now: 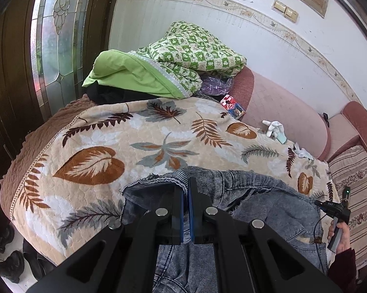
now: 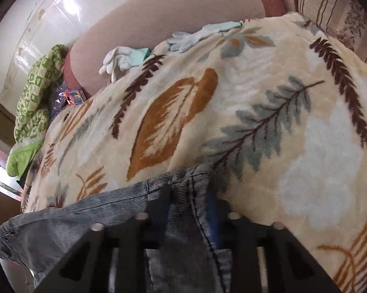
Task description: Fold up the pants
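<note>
Left wrist view: we see the left gripper (image 1: 186,190) with its blue pads nearly together, pinching an edge of the grey denim pants (image 1: 264,205); the frayed hem just to its left suggests a leg end, though we cannot be sure.
Right wrist view: the right gripper (image 2: 190,195) is clamped on a ribbed, seamed edge of the same pants; the picture is blurred, so we judge the grip from cloth passing between the fingers.
Pants: at the near edge of the leaf-patterned blanket (image 1: 98,146), bunched and partly hanging off toward us; not yet laid flat.
Step in hand: we judge it an early one, both edges held, garment still crumpled.
Next move: it calls for drawing the held edges apart and up to shake out the slack, then laying the cloth flat on the open blanket to the far side.
Nearby: white gloves (image 2: 121,59) lie far off by the pink sofa back (image 1: 281,112); well apart from the work.
</note>
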Demonstrator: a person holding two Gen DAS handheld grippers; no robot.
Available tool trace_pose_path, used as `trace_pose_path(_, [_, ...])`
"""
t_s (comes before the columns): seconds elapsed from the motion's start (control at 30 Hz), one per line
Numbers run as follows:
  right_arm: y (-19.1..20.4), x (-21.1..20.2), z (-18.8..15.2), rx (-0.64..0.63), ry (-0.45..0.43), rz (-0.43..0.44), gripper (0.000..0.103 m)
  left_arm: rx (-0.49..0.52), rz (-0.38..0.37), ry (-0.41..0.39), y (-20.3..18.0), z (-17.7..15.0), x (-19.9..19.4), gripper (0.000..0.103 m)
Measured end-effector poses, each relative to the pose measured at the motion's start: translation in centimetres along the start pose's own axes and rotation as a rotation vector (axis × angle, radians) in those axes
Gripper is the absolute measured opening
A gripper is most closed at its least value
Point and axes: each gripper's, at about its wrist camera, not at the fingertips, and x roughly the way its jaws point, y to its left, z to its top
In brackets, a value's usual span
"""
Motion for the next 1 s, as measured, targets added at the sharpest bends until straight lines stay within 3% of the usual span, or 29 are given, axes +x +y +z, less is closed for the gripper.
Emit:
trace_pose_path(0.13, [-0.5, -5.1, -1.4, -0.010, -0.102, 0.032, 0.007, -0.025, -0.018, -0.003, 1.1, -0.7, -0.4, 0.003])
trace_pose_path(0.33, [-1.2, -12.9, -5.6, -0.025, -0.225, 0.120, 0.006, -0.030, -0.063, -0.015, 3.1, -1.9, -1.4, 0.003])
trace_pose_path(0.6, [-3.2, -15.3, -8.3, 0.022, -0.235, 0.212, 0.006, -0.034, -0.091, -0.021, 4.0, -3.4, -3.3, 0.003])
trace_pose_path(0.77, [-3.1, -15.5, -11.7, -0.021, -0.147, 0.186, 0.008, 0.015, -0.078, -0.006, 4.1, -4.8, -3.3, 0.003])
trace_pose_path(0.9, [-6.0, -15.4, -10.2, 0.144, -0.138, 0.300, 0.013, -0.011, -0.082, -0.003, 4.6, -4.7, -3.3, 0.003])
trace_pose_path(1.0, [-6.2, -14.6, -8.1, 0.154, -0.145, 0.302, 0.028, -0.006, -0.076, -0.011, 4.5, -4.7, -3.6, 0.004])
